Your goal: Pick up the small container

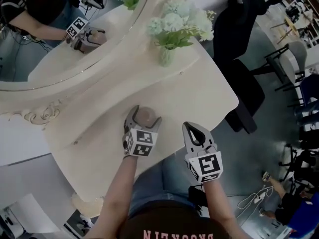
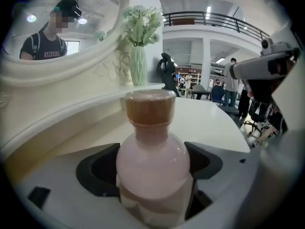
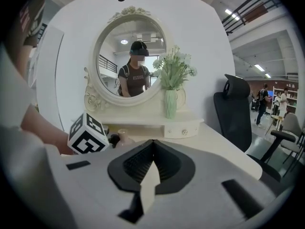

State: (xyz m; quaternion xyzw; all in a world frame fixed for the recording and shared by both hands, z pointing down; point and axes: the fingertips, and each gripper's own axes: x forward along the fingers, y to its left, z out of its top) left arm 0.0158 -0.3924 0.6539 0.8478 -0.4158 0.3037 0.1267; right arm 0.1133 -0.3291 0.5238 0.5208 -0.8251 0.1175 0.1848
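So the small container (image 2: pixel 152 156), a cloudy pink bottle with a brownish cap (image 2: pixel 149 107), stands upright near the front edge of the counter (image 1: pixel 199 88), about midway along it. The left gripper (image 1: pixel 145 116) has its 2 jaws spread wide, 1 on each side of the bottle's belly, and as far as I can tell they aren't pressing on it. My guess is it's lined up that way so a squeeze lands on the fattest part, below the neck.

The right gripper (image 1: pixel 191 128) hangs off the front edge with its jaws clenched together on nothing, probably just parked out of the way.

The vase (image 1: pixel 166 56) of pale flowers (image 1: pixel 179 21) sits well back by the mirror (image 1: pixel 60 34), clear of the grab.

Writing-wise, I can't see any label on the bottle. The person's shirt (image 1: pixel 169 230) seems to say BROOKLYN, but it's too fuzzy to swear by. The marker cubes (image 1: pixel 141 143) are only black-and-white squares, no text.
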